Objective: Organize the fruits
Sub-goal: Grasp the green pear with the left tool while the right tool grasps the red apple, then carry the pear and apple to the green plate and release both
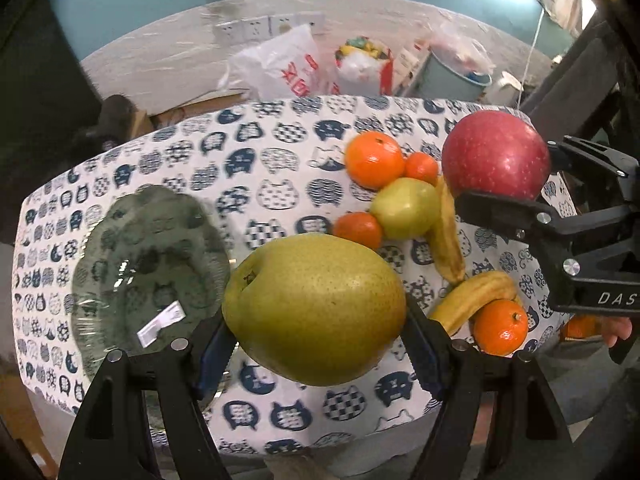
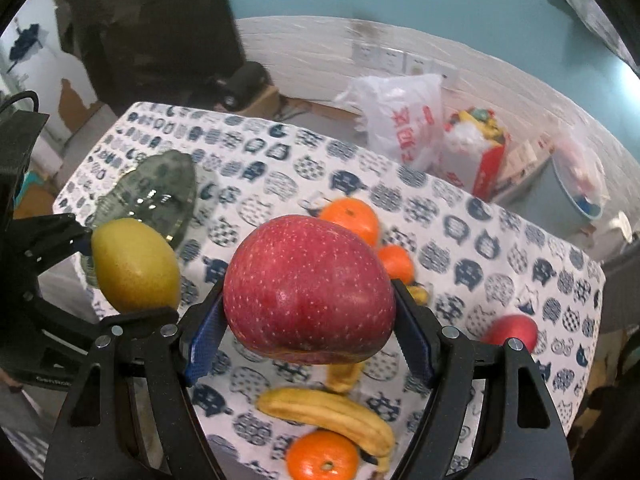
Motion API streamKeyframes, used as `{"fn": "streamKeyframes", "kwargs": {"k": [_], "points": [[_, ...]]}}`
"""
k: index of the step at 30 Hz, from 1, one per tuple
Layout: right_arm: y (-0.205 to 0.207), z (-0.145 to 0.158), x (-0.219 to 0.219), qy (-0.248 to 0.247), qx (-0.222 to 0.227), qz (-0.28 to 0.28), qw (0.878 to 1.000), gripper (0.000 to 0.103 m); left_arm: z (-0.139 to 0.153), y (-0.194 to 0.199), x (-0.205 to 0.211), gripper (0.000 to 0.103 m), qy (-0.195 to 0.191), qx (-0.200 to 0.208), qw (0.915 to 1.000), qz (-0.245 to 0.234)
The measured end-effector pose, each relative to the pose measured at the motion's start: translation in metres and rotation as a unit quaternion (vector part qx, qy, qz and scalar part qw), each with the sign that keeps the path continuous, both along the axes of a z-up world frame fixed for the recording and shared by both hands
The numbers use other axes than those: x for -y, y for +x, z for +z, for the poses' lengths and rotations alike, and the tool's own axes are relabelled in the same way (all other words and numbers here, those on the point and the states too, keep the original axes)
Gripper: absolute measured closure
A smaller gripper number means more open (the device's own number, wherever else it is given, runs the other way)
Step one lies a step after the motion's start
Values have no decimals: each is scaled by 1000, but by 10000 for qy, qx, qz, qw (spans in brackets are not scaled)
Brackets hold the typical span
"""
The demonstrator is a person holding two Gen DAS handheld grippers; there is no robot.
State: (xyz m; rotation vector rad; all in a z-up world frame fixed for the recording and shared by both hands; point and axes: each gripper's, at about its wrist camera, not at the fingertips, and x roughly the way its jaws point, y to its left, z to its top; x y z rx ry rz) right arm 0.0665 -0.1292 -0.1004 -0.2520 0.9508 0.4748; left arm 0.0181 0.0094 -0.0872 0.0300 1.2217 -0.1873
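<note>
My left gripper (image 1: pixel 316 332) is shut on a large yellow-green pear (image 1: pixel 316 308) and holds it above the table, just right of a clear glass plate (image 1: pixel 120 248). My right gripper (image 2: pixel 308 320) is shut on a big red apple (image 2: pixel 308 292), also held in the air; it shows in the left wrist view (image 1: pixel 496 156) too. The pear shows in the right wrist view (image 2: pixel 134 266) near the plate (image 2: pixel 160 196). On the cat-print cloth lie several oranges (image 1: pixel 374 159), a green apple (image 1: pixel 406 208), two bananas (image 1: pixel 446 232) and a second red apple (image 2: pixel 514 330).
The small table (image 1: pixel 260 184) has a drop at every edge. Behind it stand plastic bags (image 1: pixel 280 64), a pale bucket (image 1: pixel 452 76) and a cardboard box (image 1: pixel 192 108) by the wall. A dark chair frame (image 1: pixel 580 68) is at the right.
</note>
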Motion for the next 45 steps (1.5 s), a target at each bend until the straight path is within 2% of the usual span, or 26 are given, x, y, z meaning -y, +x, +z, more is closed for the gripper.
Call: {"fn": "streamKeyframes", "kwargs": {"k": [14, 21, 35, 45], "points": [[-1, 3, -75, -25, -7, 567, 9984, 27, 14, -20, -67, 26, -39, 307, 9980, 550], [-1, -3, -106, -85, -104, 780, 9969, 27, 10, -27, -100, 26, -67, 286, 9956, 891], [1, -30, -167, -188, -398, 1177, 9921, 27, -22, -42, -154, 26, 14, -14, 9903, 1392], [4, -56, -193, -171, -760, 1345, 9878, 27, -54, -45, -167, 26, -1, -394, 9878, 1503]]}}
